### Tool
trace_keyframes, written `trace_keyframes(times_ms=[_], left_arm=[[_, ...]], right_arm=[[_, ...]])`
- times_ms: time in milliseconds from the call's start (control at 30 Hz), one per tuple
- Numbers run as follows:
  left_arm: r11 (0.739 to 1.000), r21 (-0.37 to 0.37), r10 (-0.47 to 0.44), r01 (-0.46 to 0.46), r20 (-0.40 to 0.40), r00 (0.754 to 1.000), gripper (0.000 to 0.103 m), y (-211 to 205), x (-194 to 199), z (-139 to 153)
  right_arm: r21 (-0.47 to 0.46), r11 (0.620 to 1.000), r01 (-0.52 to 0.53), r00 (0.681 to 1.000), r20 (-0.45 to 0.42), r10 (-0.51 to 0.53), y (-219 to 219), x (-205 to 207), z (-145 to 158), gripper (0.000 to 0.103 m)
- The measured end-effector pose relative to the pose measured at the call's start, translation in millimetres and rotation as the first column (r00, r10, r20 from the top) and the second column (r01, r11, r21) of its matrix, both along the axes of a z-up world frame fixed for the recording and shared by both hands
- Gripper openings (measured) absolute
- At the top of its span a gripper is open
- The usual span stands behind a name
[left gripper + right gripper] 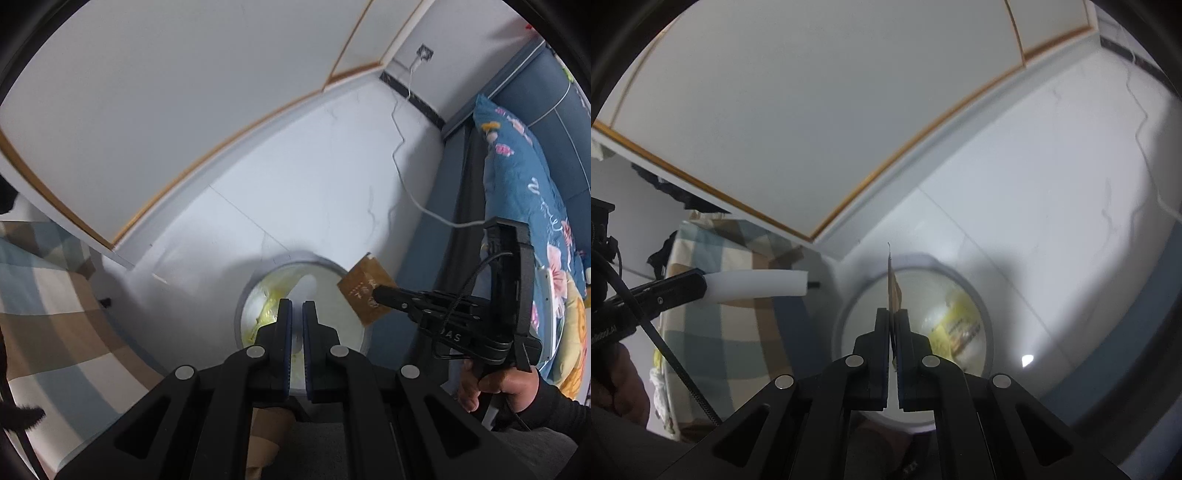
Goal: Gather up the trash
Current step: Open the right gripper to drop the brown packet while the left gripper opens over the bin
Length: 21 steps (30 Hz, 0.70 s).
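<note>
A round white trash bin point(364, 343) stands on the white floor, with a yellow wrapper point(267, 308) inside; the bin point(987, 321) and the wrapper point(960, 326) also show in the right wrist view. My right gripper point(893, 314) is shut on a brown paper packet point(892, 286) held edge-on above the bin; in the left wrist view the packet point(364, 291) hangs over the bin's right rim. My left gripper point(297, 308) is shut on a thin white sheet point(757, 284), held to the left of the bin.
A plaid blanket point(48, 314) lies left of the bin. A blue bed with a floral pillow point(524, 192) is on the right. A white cable point(402, 162) trails over the floor. White cabinet doors point(166, 110) stand behind.
</note>
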<state>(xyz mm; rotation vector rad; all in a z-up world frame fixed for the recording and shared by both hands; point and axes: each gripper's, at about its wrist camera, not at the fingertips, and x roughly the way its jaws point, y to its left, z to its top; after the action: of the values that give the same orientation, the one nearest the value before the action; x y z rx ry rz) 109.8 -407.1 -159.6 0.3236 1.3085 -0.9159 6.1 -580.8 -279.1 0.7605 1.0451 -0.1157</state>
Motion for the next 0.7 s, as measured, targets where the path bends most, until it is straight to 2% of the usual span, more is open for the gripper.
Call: trace_keyframes(times_ms=[267,500,700], left_arm=[[0.998,0.053,-0.036,0.038,-0.046,0.998,0.002,-13.0,1.5,-24.9],[0.994,0.085,-0.058,0.065,-0.078,0.995,0.002,-21.1,1.1,-42.1],[0.990,0.102,-0.080,0.093,-0.129,0.988,0.002,-25.6,-1.3,-54.8]], right_arm=[[0.044,0.999,0.016,0.994,-0.108,-0.011,-1.8,3.5,-41.6,0.006],[0.039,0.999,0.034,0.989,-0.144,-0.028,-4.2,1.3,-52.1,0.007],[0.010,0.996,0.083,0.992,-0.098,-0.082,-11.7,-3.2,-43.1,0.025]])
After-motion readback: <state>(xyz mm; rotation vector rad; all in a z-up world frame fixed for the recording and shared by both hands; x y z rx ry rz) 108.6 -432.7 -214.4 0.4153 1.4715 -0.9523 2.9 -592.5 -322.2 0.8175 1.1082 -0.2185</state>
